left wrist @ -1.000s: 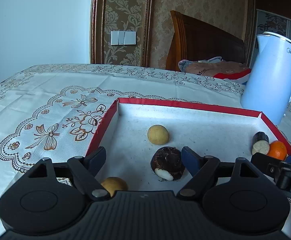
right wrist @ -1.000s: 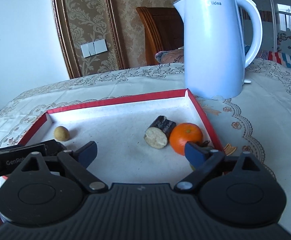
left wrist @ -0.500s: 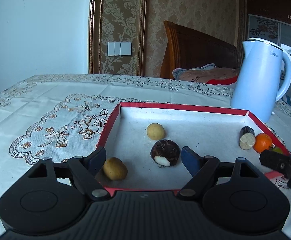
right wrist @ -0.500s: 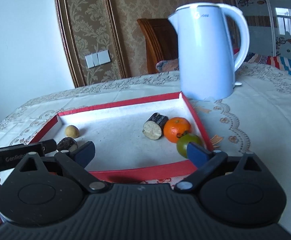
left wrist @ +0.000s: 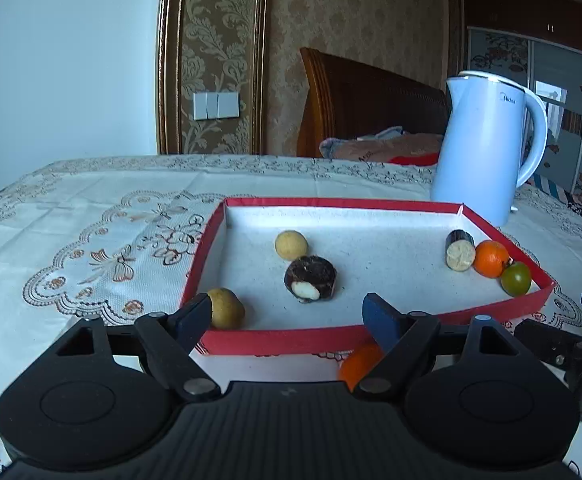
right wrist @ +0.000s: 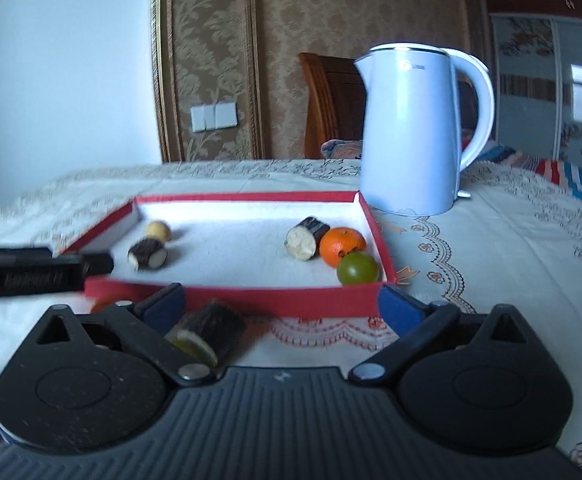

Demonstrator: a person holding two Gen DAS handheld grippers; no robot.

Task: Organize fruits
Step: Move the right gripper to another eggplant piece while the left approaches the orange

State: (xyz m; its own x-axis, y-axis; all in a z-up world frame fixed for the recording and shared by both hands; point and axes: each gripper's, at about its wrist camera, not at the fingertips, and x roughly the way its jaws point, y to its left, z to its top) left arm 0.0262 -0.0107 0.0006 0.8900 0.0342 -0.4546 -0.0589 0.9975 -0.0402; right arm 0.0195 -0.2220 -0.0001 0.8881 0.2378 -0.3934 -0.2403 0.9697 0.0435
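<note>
Left wrist view. Left gripper [left wrist: 291, 312] spread wide, nothing between its blue pads [left wrist: 379, 314]; it hangs above the near edge of the red-rimmed tray [left wrist: 275, 340]. Ahead, inside the tray: yellow-green fruit [left wrist: 227, 307] just beyond the left pad, dark cut piece with white flesh [left wrist: 311, 278] dead ahead, pale yellow round fruit [left wrist: 291, 245] just behind it. Far right in the tray: dark-skinned cut stub [left wrist: 459, 250], tangerine [left wrist: 491, 258] and green fruit [left wrist: 515, 278] clustered, touching or nearly so. An orange fruit [left wrist: 361, 364] lies on the surface outside the tray, under the right finger, partly hidden. White kettle [left wrist: 487, 144] beyond the tray to the right.

Right wrist view, blurred. Right gripper [right wrist: 283, 304] also spread, empty, short of the tray's [right wrist: 251, 298] near wall. A dark-skinned cut piece [right wrist: 211, 330] lies on the tablecloth [right wrist: 491, 248] just inside the left finger, outside the tray. Tangerine [right wrist: 343, 246] and green fruit [right wrist: 357, 268] ahead right, in the tray's near right corner. Left gripper's body [right wrist: 31, 274] enters at far left.
</note>
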